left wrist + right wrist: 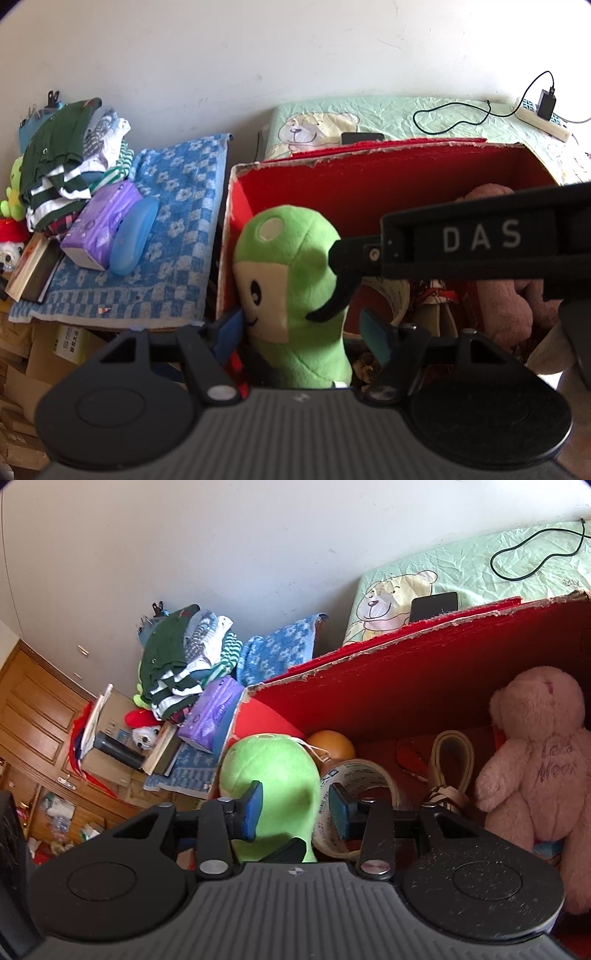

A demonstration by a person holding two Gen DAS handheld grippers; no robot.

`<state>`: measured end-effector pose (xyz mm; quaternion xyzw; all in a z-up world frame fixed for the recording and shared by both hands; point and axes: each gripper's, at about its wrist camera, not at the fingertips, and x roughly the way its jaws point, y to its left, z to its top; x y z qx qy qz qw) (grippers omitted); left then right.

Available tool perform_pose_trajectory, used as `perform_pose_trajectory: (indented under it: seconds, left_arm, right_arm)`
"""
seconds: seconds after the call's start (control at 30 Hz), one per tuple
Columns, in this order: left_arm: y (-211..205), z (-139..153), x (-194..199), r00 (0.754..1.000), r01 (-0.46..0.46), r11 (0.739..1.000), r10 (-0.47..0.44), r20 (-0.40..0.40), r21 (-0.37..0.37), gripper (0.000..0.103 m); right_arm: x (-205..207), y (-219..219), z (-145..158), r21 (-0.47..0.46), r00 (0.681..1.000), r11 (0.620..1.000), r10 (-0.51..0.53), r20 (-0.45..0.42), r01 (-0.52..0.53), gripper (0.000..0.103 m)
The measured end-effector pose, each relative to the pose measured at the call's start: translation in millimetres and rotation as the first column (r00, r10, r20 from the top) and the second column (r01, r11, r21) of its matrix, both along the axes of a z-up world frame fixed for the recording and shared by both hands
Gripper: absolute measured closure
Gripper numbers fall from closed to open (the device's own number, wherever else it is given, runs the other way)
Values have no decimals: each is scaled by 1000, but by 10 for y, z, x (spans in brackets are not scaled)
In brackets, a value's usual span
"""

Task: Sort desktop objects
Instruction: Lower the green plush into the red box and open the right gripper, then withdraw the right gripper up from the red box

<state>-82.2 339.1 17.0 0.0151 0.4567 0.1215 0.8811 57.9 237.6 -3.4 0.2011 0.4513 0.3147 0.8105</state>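
Standing upright in the red box (369, 173), the green plush toy (291, 291) sat between both grippers' spread fingers; left gripper (303, 328) and right gripper (293, 808) pinched nothing that I could see.

Both claws (303, 332) (293, 808) half-spread, angled down

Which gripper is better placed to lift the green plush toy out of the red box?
Probably left. The left gripper straddles the green plush toy with open jaws; the right gripper sits off-centre over its head.
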Motion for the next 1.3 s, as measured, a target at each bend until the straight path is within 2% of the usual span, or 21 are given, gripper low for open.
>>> perform_pose_trajectory:
  seconds: [0.07,0.23,0.37,0.5,0.67,0.73,0.8,0.9,1.07,1.3]
  left_arm:
    - [-2,1,-21,1000,0,1000,0,1,-1,30]
    - [-22,20,-64,1000,-5,1000,5,6,-7,29]
    - [-29,15,-82,1000,7,999,-6,7,-33,16]
    - [-75,5,-92,1000,3,1000,-3,8,-17,16]
    - [-91,78,-140,1000,0,1000,0,19,-19,15]
    - [-85,139,-167,999,6,1000,-5,32,-28,11]
    - [-100,185,-192,999,-7,1000,7,54,-2,1]
    - [-135,209,-226,997,-33,997,28,76,65,1]
    - [-18,228,-220,996,-55,998,54,74,11,1]
    - [-5,247,-261,994,-73,997,71,86,15,1]
  right_arm:
    - [-28,-16,4,-11,1000,1000,-13,6,13,55]
    - [-81,-80,-9,-6,999,999,-43,-5,43,55]
    - [-129,-119,-12,-16,999,998,-53,-4,53,55]
    - [-203,-144,21,-63,997,995,-72,26,73,54]
    - [-260,-248,48,-49,995,994,-98,36,100,52]
    - [-278,-265,60,-52,993,993,-104,45,107,51]
    - [-297,-267,77,-61,993,992,-106,55,110,51]
    - [-323,-273,96,-63,991,991,-116,60,120,51]
    - [-342,-281,120,-63,990,990,-124,60,128,51]
    - [-412,-256,169,-71,990,990,-117,79,123,51]
